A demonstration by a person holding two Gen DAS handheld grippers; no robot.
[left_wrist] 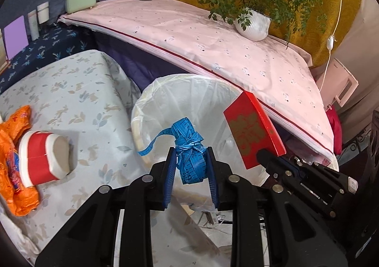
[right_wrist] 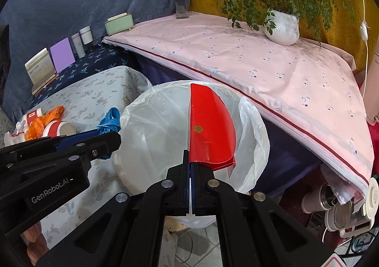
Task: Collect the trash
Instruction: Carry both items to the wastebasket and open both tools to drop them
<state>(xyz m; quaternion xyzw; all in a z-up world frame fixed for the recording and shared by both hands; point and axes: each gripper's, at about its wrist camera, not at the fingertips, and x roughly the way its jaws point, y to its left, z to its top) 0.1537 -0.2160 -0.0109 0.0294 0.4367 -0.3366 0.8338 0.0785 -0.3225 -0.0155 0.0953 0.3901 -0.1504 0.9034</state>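
Far to the left, on the pale leaf-print tabletop [left_wrist: 78, 101], lie a crumpled orange plastic wrapper [left_wrist: 14, 162] and a red and white paper cup tipped on its side [left_wrist: 45, 155], touching each other; they look like trash not yet picked up; next comes the left tongs [left_wrist: 191, 162], clenched on a knotted bundle of blue measuring tape [left_wrist: 189, 148], with one loose end of tape hanging out to the left; the bundle hangs just over the near rim of the round bin lined with a thin white plastic bag [left_wrist: 165, 99], which stands on the floor between the tabletop and a bed with a pink sheet [left_wrist: 213, 37]; to the right, the right tongs [right_wrist: 190, 162] are squeezed all the way shut on the bottom edge of a flat shiny red card box with gold print [right_wrist: 208, 125], and the box stands up over the open mouth of the bin; the step now seems to be dropping both things in; to do it well, I think each hand should reach a bit more toward the middle of the bag, so nothing catches the rim; let go of the tape first, minding its loose tail; then tip the red box flat and let go, so it slides in and does not lean on the edge.
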